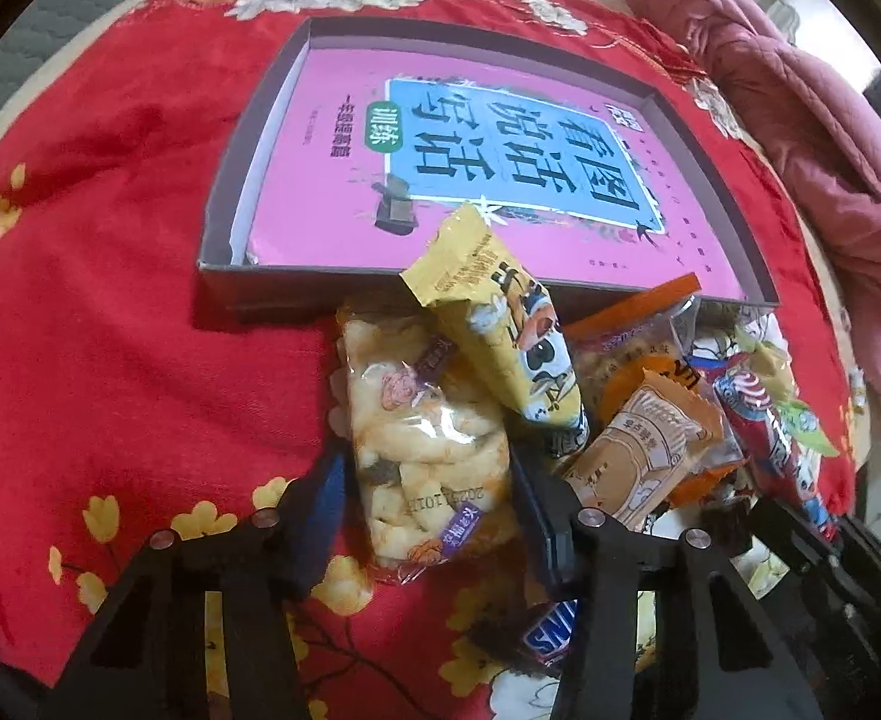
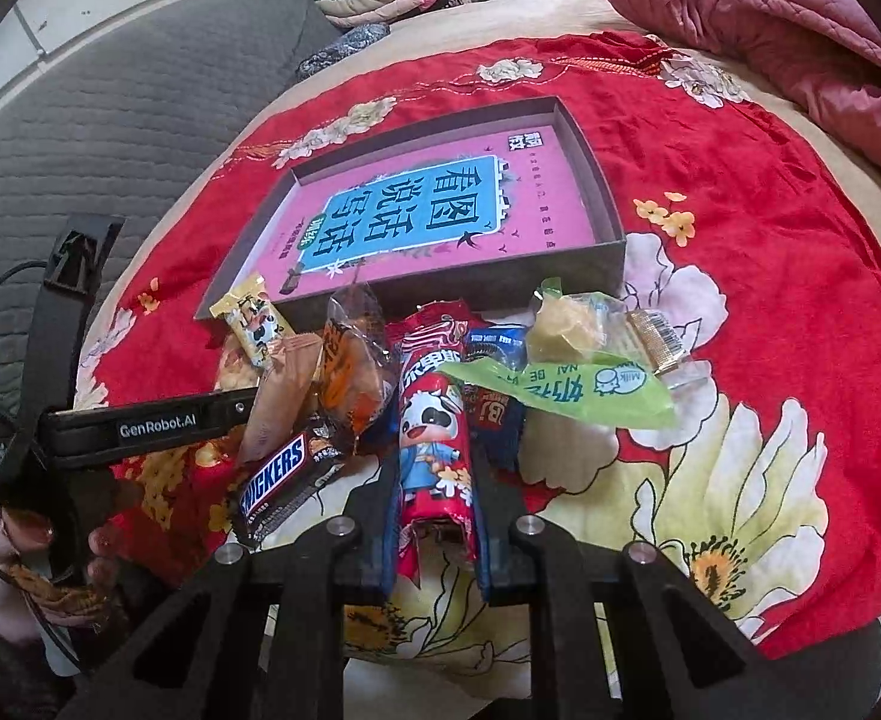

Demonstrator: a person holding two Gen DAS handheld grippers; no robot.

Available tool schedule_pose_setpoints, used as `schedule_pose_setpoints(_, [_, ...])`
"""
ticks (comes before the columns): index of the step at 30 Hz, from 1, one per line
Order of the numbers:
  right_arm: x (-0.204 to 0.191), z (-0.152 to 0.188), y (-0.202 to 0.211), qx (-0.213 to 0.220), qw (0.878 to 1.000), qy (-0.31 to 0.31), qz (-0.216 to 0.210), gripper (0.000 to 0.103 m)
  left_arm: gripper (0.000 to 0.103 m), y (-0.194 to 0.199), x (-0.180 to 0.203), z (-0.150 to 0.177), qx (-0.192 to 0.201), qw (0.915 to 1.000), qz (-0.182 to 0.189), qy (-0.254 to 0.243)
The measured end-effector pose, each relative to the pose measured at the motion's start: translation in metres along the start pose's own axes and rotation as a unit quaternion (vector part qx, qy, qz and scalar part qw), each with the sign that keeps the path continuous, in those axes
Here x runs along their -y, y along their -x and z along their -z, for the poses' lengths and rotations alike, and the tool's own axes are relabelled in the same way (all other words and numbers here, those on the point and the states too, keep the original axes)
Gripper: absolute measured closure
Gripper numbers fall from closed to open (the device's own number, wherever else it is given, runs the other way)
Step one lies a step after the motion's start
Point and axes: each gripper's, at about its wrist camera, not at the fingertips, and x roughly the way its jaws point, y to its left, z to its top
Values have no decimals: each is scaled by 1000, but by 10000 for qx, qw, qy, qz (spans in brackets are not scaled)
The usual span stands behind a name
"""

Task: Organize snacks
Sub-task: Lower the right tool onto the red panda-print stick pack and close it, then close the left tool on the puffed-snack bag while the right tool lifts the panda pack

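Barely started: box (image 2: 611,252) holds no snacks, pile at 6 o'clock; left tongs (image 1: 428,498) pinching rice-cracker bag (image 1: 422,438), right tongs (image 2: 434,516) clamping red pack (image 2: 434,450).

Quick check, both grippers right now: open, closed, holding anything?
Left gripper: jaws around the clear rice cracker bag; whether they press on it cannot be told.
Right gripper: closed on the red panda snack pack.
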Motion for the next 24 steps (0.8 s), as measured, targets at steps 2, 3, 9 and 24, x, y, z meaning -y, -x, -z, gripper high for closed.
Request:
schedule_pose_setpoints(2, [0,0,1,39,10000,-12,-27,84,50,1,-2,0,12,10000,72,56])
schedule_pose_setpoints(3, [0,0,2,50,10000,-15,-42,84,51,2,-4,0,8,9999,127,90])
schedule_pose_setpoints(9, [0,0,7,156,9997,-32,-157,84,52,10,-11,7,-2,9995,273,145])
schedule_pose_setpoints(24, [4,-2,17,368,9983,-141,-423,84,53,37,-33,25,70,9994,266,205])
